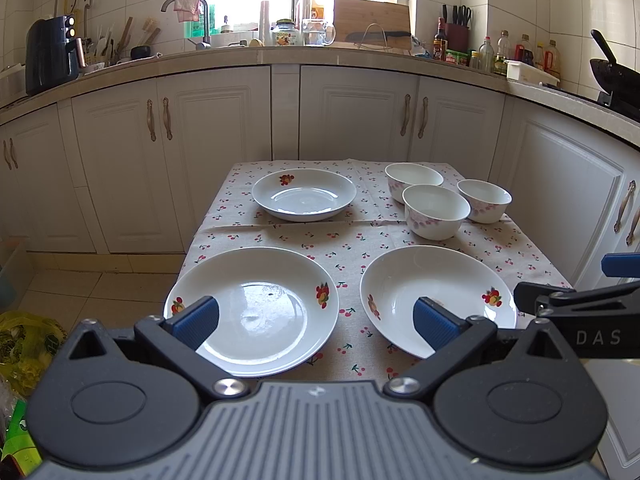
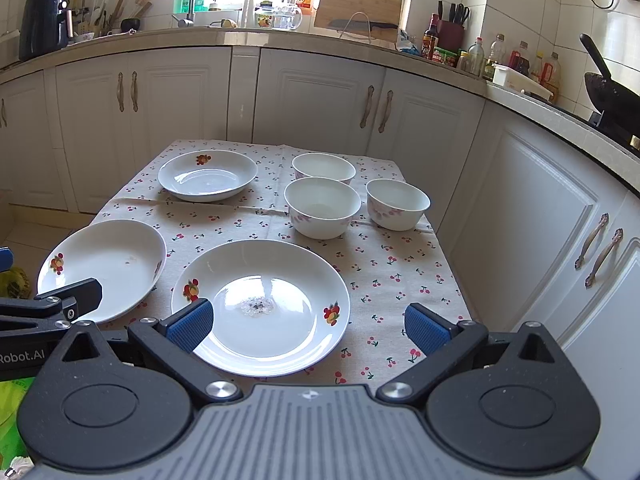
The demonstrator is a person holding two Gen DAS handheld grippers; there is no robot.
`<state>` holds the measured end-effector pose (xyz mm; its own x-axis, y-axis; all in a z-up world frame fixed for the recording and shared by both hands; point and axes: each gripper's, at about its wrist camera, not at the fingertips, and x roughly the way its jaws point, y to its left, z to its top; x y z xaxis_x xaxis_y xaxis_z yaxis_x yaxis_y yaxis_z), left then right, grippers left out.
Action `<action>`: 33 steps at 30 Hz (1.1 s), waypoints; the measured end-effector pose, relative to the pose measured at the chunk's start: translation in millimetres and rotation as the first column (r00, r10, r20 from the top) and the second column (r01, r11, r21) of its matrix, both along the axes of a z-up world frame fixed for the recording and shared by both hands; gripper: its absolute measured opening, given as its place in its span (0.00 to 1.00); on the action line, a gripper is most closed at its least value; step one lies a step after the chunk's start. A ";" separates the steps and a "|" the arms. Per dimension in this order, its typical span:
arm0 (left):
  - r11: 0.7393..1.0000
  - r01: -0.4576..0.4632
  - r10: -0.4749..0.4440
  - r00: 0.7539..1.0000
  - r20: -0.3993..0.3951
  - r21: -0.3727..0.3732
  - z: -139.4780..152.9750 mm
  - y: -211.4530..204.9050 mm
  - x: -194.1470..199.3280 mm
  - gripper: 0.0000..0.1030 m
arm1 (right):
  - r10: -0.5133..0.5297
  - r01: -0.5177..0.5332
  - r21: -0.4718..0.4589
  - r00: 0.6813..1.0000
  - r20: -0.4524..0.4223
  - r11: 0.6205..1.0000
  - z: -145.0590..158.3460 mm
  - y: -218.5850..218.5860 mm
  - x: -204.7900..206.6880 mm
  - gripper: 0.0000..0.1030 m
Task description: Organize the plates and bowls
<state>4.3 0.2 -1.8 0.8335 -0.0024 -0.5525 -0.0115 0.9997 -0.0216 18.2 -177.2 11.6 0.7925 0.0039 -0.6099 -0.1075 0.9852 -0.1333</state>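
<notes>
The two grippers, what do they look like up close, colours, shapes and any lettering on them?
Both match: the left gripper and right gripper have matte black angular finger arms tipped with ribbed blue pads, silver pivot screws, round black housings and a grey ribbed centre body. White lettering reads "DAS" on the right gripper's side, "Robot.AI" on the left's. No cables or sleeves show.

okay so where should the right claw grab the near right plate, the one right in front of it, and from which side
Probably by the near rim of the near right plate, coming in low from the table's front edge. The plate lies flat, and its raised, flared lip gives one finger room under it and the other over it. The right claw is open, and that edge lies closest, with the bowls well behind it.
</notes>
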 end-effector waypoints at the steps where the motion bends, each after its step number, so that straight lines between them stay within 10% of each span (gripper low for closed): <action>1: 1.000 0.000 0.000 1.000 0.000 0.000 4.1 -2.6 1.1 0.99 | 0.000 0.000 0.000 1.000 0.000 1.000 0.0 0.1 0.0 1.00; 33: 1.000 0.001 -0.001 1.000 -0.002 0.002 3.0 0.0 1.5 0.99 | -0.003 0.003 -0.021 1.000 0.003 1.000 -1.6 4.0 3.1 1.00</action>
